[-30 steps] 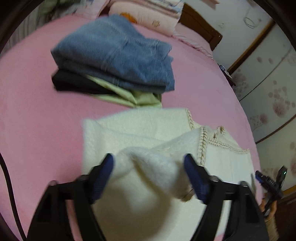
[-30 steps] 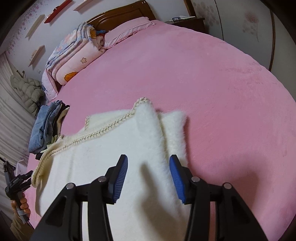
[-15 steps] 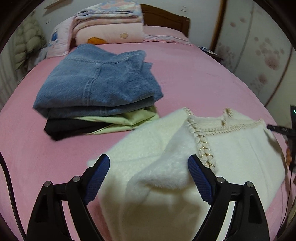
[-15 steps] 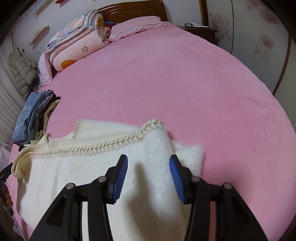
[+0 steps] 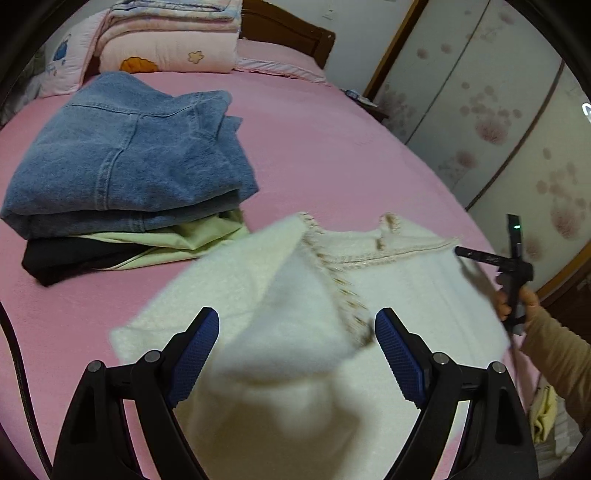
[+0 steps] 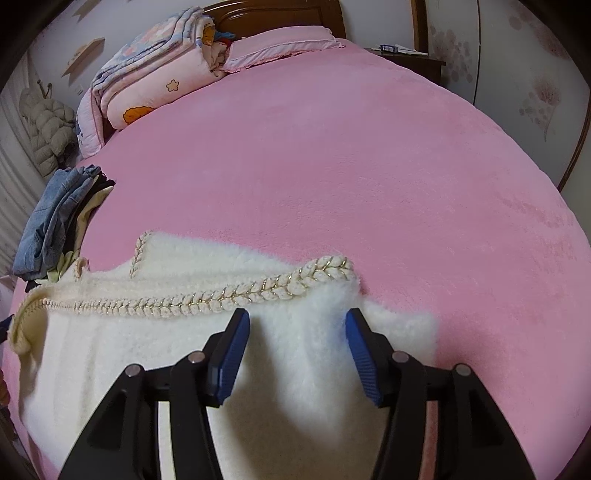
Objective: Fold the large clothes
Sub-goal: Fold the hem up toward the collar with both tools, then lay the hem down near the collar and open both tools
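One cream fleece garment (image 5: 399, 295) lies on the pink bed (image 5: 332, 147), filling the lower middle of the left wrist view and the lower left of the right wrist view. One braided trim (image 6: 207, 301) with gold flecks runs along its edge, from the left of the frame to just above the right tool.

The left tool (image 5: 297, 354) stands wide open at the bottom of its frame. A raised, blurred fold of the fleece sits between its two blue pads (image 5: 194, 356); whether either pad touches the cloth cannot be told, but they do not squeeze it. The right tool (image 6: 297, 354) is about half open, and its jaws have just been opening; a hump of the fleece stands between its two blue pads (image 6: 232, 354), which lie close against the pile on both sides without clearly pinching it.

At the right edge of the left wrist view, one hand (image 5: 517, 299) in a beige sleeve (image 5: 557, 354) grips a black handle, seen at the garment's right border.

One stack of three folded items (image 5: 129, 177) sits in the upper left of the left wrist view: blue denim on top, pale green below it, black at the bottom. It lies near the garment's upper left corner, apart from it as far as can be seen.

Farther up the bed are one folded floral quilt (image 6: 155, 70), one pink pillow (image 6: 284, 44) and a dark wooden headboard (image 6: 280, 14). One puffy beige jacket (image 6: 46, 129) hangs at the left of the right wrist view. One dark nightstand (image 6: 413, 61) stands at the upper right, beside wardrobe doors (image 5: 498, 122) with a pink flower print.
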